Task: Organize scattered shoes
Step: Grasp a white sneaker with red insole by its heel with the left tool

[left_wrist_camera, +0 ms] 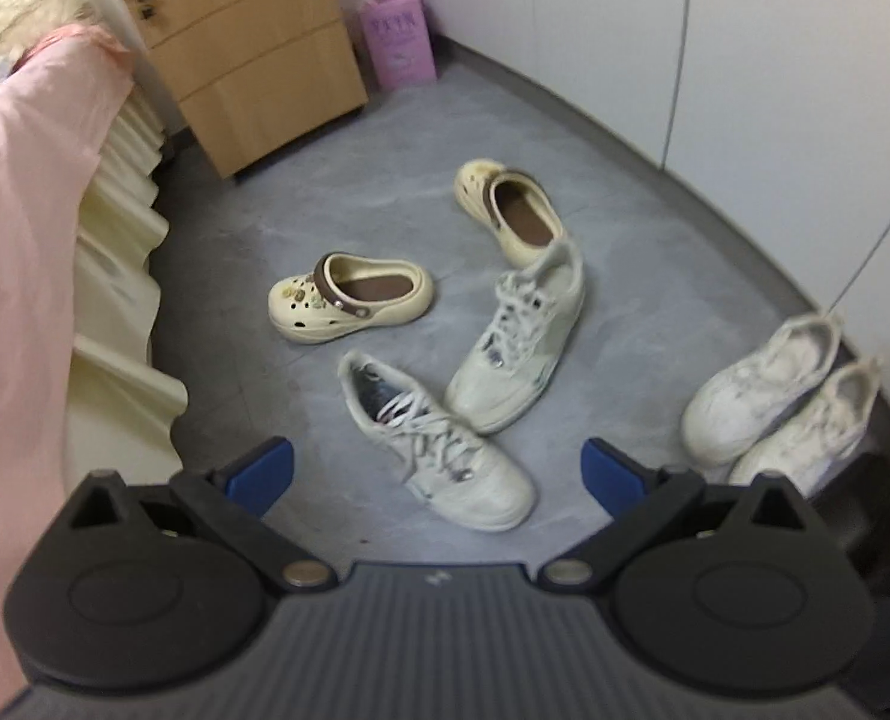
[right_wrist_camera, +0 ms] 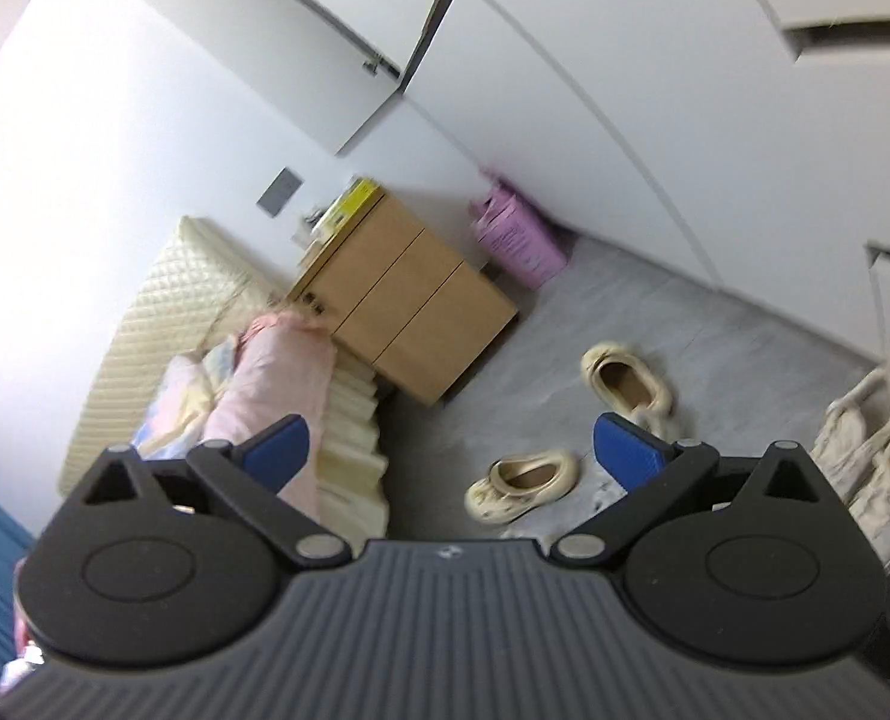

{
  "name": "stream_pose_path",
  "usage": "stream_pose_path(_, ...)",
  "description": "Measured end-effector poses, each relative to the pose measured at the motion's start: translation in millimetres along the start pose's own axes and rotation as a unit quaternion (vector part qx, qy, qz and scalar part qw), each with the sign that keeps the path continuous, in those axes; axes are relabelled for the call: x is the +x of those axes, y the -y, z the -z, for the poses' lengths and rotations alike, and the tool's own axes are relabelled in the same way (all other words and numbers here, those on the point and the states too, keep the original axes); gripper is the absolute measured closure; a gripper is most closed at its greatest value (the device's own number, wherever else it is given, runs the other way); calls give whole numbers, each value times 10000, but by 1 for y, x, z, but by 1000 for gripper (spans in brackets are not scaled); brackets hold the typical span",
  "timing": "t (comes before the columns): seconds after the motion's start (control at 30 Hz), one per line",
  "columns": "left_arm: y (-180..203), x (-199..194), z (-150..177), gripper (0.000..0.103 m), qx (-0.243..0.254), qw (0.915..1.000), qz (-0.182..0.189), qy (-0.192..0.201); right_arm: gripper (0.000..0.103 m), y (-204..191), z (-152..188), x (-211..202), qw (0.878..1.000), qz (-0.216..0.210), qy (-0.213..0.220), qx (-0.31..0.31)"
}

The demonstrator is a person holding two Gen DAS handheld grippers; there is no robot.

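Note:
Several shoes lie on the grey floor. In the left wrist view one cream clog [left_wrist_camera: 348,298] lies at mid-floor and a second clog [left_wrist_camera: 514,210] lies behind it to the right. Two off-white lace sneakers are scattered, one [left_wrist_camera: 520,339] angled against the far clog, the other [left_wrist_camera: 438,447] nearest me. A white sneaker pair [left_wrist_camera: 787,399] sits side by side by the wall at the right. My left gripper [left_wrist_camera: 437,471] hangs open above the near sneaker, holding nothing. My right gripper [right_wrist_camera: 451,450] is open and empty, high above the clogs [right_wrist_camera: 523,483] [right_wrist_camera: 625,384].
A bed with a pink blanket [left_wrist_camera: 30,240] and cream skirt runs along the left. A wooden drawer cabinet [left_wrist_camera: 252,54] stands at the back, with a pink bag [left_wrist_camera: 396,39] beside it. White wardrobe doors [left_wrist_camera: 715,60] line the right side. A dark object [left_wrist_camera: 865,498] lies near the sneaker pair.

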State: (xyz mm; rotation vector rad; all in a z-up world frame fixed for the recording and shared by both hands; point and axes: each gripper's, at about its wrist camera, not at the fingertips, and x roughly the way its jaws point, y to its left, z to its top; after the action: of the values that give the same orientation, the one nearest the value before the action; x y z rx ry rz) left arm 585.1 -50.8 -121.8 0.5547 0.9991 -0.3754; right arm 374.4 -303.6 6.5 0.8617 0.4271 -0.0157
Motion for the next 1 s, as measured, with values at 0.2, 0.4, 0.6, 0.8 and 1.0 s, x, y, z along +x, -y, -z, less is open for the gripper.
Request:
stream_pose_path(0.2,34,104,6,0,1610,9869,-4,-117,0,12,7,-15,9993,-192,-21,315)
stream_pose_path(0.4,28,244,11,0,1213,9890,-92,-842,0,12,7,3,9991,-61,-160,392)
stream_pose_path(0.6,4,321,4,2,922,9888,55,-1174,0,23,1,74,9939,-42,-586,938)
stream_pose_path(0.8,0,329,-36,1,919,9881,1075,-603,0,33,-13,144,9908,327,-783,1057)
stream_pose_path(1.0,48,374,-67,0,1752,9718,1504,-471,0,44,-14,205,9834,614,-1060,1339)
